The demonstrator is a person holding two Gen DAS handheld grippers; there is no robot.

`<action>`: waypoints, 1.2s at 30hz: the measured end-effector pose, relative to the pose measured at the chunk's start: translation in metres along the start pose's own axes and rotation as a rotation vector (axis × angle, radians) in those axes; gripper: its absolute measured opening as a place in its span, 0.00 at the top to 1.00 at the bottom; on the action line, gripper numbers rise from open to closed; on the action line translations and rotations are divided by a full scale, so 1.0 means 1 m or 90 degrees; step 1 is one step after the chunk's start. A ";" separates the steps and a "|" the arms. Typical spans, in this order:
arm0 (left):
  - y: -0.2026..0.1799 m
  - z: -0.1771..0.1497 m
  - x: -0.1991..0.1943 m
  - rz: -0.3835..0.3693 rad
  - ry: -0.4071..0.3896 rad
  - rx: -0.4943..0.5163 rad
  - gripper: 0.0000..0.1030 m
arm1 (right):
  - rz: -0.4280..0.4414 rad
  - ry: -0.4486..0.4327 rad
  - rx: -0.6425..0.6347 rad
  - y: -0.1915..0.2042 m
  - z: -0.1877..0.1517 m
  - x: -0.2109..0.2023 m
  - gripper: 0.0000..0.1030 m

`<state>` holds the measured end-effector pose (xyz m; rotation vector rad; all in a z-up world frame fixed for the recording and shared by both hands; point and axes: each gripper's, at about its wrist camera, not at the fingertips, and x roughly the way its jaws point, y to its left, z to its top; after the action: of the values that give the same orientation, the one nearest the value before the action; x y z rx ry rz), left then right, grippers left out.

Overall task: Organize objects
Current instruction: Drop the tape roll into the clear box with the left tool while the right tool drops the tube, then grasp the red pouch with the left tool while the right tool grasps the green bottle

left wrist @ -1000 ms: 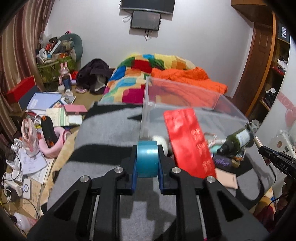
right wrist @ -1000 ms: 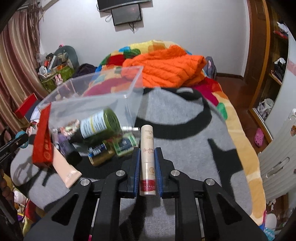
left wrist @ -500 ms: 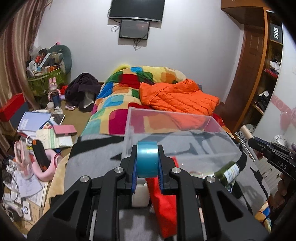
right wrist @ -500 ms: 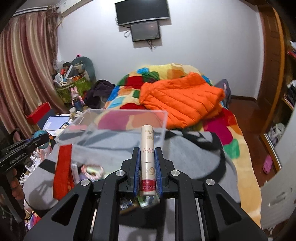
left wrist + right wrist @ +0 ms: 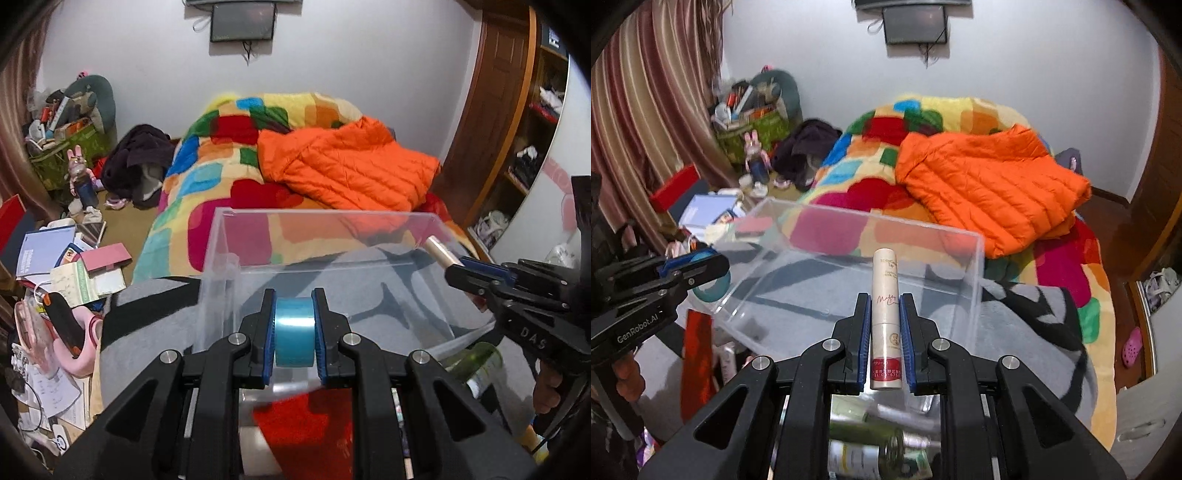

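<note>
Each gripper holds one thing by the clear box.
The left gripper fingers squeeze a blue tape roll; the right gripper fingers squeeze a cream tube. Both are held at the near edge of the clear box on the bed's grey blanket, with a red packet beside it.

1. Left wrist view looks forward along its own tool, close behind the clear box.
2. Right wrist view faces likewise, from the box's other side.
3. Both share box, bed, orange jacket.
</note>
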<state>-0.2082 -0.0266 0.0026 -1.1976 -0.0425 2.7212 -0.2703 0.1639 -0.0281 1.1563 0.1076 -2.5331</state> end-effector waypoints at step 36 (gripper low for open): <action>-0.020 -0.069 -0.066 0.061 -0.062 0.021 0.08 | -0.006 -0.033 -0.019 0.005 -0.047 -0.064 0.35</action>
<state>-0.1113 -0.0202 0.0057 -1.0844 0.0498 2.8500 -0.1961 0.1874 -0.0116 1.0794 0.1382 -2.5586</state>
